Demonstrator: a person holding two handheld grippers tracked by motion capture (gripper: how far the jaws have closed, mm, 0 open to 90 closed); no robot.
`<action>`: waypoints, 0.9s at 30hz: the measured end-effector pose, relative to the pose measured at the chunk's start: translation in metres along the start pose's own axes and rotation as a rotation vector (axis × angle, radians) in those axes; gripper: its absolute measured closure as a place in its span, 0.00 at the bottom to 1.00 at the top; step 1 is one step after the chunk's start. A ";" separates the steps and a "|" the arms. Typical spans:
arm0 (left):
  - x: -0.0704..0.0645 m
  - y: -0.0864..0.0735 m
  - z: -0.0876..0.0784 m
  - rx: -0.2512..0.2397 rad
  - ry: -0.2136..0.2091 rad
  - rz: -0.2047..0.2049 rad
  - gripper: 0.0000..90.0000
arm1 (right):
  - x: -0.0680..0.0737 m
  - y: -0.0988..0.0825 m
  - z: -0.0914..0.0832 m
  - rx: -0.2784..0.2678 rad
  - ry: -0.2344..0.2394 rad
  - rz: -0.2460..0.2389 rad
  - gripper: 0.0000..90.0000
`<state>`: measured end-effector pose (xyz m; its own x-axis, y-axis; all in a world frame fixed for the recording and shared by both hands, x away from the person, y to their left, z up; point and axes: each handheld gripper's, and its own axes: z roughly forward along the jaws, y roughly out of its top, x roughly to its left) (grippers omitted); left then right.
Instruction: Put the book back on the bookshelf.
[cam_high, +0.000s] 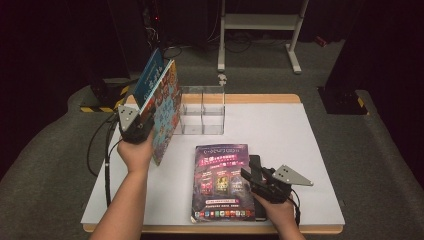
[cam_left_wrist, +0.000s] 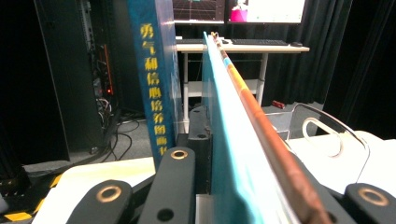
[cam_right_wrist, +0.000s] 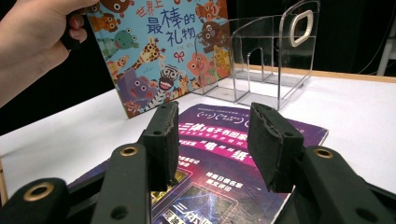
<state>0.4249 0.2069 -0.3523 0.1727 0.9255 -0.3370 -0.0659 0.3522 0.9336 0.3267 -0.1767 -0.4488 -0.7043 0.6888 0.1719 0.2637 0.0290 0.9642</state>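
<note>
Picture book (cam_high: 165, 112) cartoon-animal cover, upright, clamped by left fingers (cam_left_wrist: 180, 186); right fingers (cam_right_wrist: 275, 144) apart, empty.

White rectangular table (cam_high: 300, 130): clear acrylic compartmented book holder (cam_high: 202, 110) at the rear, left of centre. Dark purple paperback book (cam_high: 221, 182) flat near the front edge, before the holder. Colourful animal picture book (cam_high: 165, 110) held upright left of the holder, blue-spined book (cam_high: 148, 75) just behind it.
</note>
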 end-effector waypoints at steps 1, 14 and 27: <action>0.000 0.000 0.000 0.002 0.000 -0.003 0.88 | 0.000 0.000 0.000 0.002 0.001 0.002 0.59; 0.008 -0.009 -0.019 0.030 -0.013 0.020 0.84 | 0.001 -0.001 0.000 0.004 0.002 -0.001 0.59; 0.023 -0.037 -0.041 0.083 0.011 0.040 0.86 | 0.002 0.000 0.001 0.004 0.000 -0.006 0.59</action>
<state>0.3914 0.2208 -0.3996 0.1609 0.9404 -0.2996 0.0094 0.3021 0.9532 0.3257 -0.1748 -0.4491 -0.7061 0.6885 0.1658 0.2618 0.0363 0.9644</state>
